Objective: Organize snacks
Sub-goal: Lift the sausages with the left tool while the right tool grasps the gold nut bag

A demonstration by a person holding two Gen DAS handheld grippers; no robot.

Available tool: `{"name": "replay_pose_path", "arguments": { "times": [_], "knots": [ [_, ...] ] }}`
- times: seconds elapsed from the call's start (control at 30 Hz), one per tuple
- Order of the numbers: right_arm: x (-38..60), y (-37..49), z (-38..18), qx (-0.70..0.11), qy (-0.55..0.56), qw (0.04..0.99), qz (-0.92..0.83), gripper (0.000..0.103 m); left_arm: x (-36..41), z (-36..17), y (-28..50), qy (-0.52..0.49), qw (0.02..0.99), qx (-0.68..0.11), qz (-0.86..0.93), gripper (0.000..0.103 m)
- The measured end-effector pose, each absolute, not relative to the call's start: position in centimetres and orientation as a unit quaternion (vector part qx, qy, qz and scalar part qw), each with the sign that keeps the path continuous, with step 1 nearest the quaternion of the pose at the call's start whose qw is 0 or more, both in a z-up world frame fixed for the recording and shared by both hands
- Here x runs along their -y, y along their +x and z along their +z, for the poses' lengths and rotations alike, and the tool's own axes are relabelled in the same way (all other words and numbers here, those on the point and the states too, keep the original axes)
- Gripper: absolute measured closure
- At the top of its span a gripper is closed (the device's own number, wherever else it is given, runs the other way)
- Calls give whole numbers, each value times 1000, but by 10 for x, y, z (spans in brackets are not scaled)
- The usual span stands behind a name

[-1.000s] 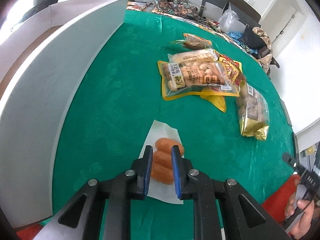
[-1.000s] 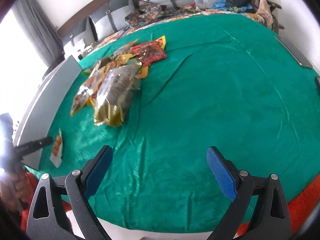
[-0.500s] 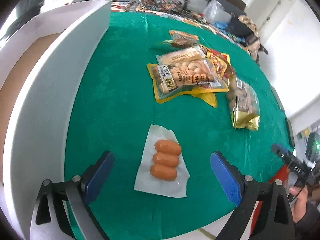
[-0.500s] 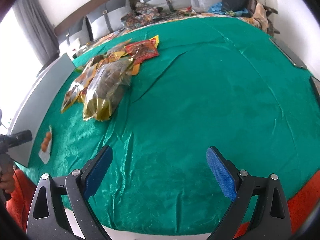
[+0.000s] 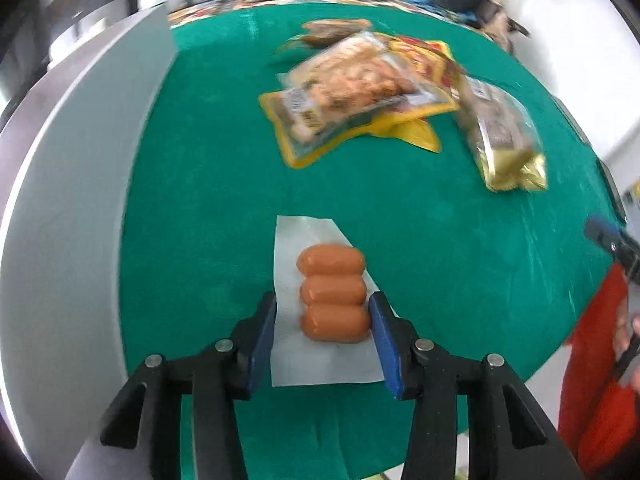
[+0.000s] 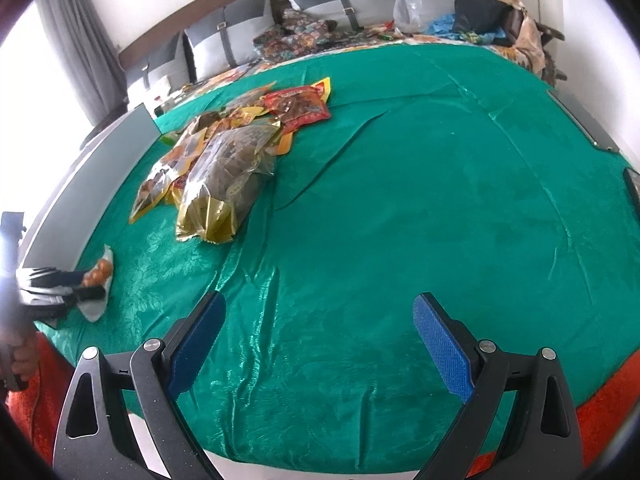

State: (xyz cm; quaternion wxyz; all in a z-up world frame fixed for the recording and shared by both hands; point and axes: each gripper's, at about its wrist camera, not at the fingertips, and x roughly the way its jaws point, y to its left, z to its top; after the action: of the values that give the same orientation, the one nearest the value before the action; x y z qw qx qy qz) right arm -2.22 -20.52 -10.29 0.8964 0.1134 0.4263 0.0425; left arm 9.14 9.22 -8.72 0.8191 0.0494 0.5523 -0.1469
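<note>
- The green cloth-covered tabletop fills both views; a long white flat-sided box wall runs along its edge, at nine o'clock in the left wrist view.
- A loose heap of yellow, red and clear plastic snack bags lies at twelve to one o'clock in that view, blurred, with a gold-foil bag at its two o'clock side.
- The clear vacuum pack of three orange sausages lies flat near the tabletop's near edge, well apart from the heap.
- The left tongs stand partly open, one blue pad either side of the nearest sausage, seemingly not yet pressing it.
- Judgement: the step is grasping this pack. Keep the pads level and low, straddling the sausage ends squarely, then close gently, since slick film may slip or skew.
- The right tongs hang wide and empty over bare cloth at six o'clock, far from every snack.
</note>
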Motion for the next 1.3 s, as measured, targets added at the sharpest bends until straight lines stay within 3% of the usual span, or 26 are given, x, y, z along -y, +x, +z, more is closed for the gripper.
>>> {"name": "replay_pose_path", "arguments": {
  "times": [0.27,0.43,0.67,0.7,0.77,1.07,1.3],
  "knots": [
    [218,-13,-98,-438,181,879,55,6,-114,-78,82,-33,836,-528,-143,59],
    [206,51,-85,-483,274,823,120,6,-111,-66,84,-59,846,-510,-143,59],
    [117,117,-108,-563,138,813,62,7,-114,-47,82,-92,856,-491,-133,59],
    [114,120,-111,-569,128,811,50,11,-117,-42,81,-95,858,-487,-133,59],
    [121,118,-104,-550,148,820,52,50,-124,-30,76,-104,863,-475,-135,59],
    [168,86,-65,-523,236,814,91,52,-179,19,75,-204,870,-424,-148,58],
    [81,83,15,-480,216,824,208,51,-260,61,77,-212,895,-383,-88,58]
  ]
}}
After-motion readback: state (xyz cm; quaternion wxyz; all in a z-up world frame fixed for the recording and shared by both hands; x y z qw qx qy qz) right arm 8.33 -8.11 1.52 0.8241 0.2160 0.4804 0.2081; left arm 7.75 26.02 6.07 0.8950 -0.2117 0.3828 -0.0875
